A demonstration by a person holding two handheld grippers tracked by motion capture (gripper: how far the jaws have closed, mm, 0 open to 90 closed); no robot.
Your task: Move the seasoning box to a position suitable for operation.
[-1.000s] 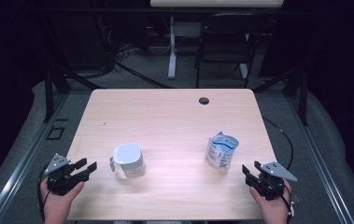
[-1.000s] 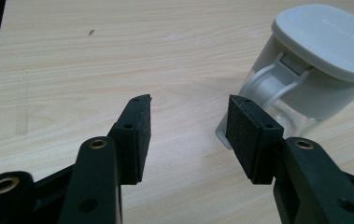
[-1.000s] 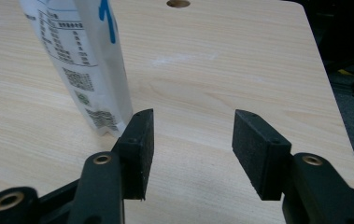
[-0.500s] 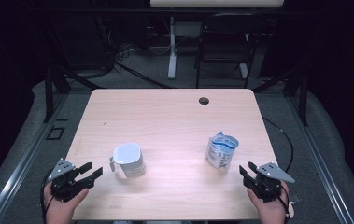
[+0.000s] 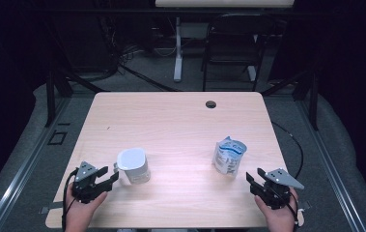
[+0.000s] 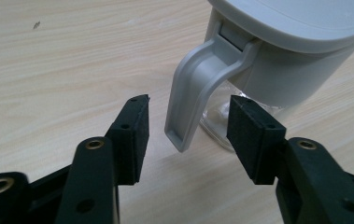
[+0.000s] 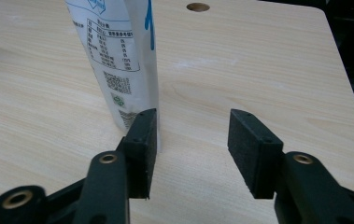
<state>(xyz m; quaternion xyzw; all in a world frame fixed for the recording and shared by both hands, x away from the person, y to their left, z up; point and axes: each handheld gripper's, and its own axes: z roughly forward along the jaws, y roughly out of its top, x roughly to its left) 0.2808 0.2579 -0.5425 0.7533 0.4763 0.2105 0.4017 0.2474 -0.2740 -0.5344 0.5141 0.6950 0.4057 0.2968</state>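
A clear pitcher (image 5: 133, 165) with a grey lid stands at the table's front left. My left gripper (image 5: 109, 176) is open just left of it. In the left gripper view the grey handle (image 6: 198, 84) hangs between the two pads of the left gripper (image 6: 188, 133) without touching either; these jaws have just been closing slightly. A white and blue printed pouch (image 5: 229, 155) stands upright at the front right. My right gripper (image 5: 253, 178) is open near its base. Its jaws have just been opening with nothing between them, and the pouch (image 7: 118, 60) rises beyond the left pad of the right gripper (image 7: 193, 144).
The light wooden table (image 5: 180, 125) has a round cable hole (image 5: 211, 104) near its far edge. Behind the table stand a dark chair (image 5: 231, 48) and a white desk leg (image 5: 177, 48). A cable (image 5: 294, 145) runs off the right edge.
My left gripper has moved right to the pitcher, so the handle now lies between its jaws. The right gripper has stayed in place.
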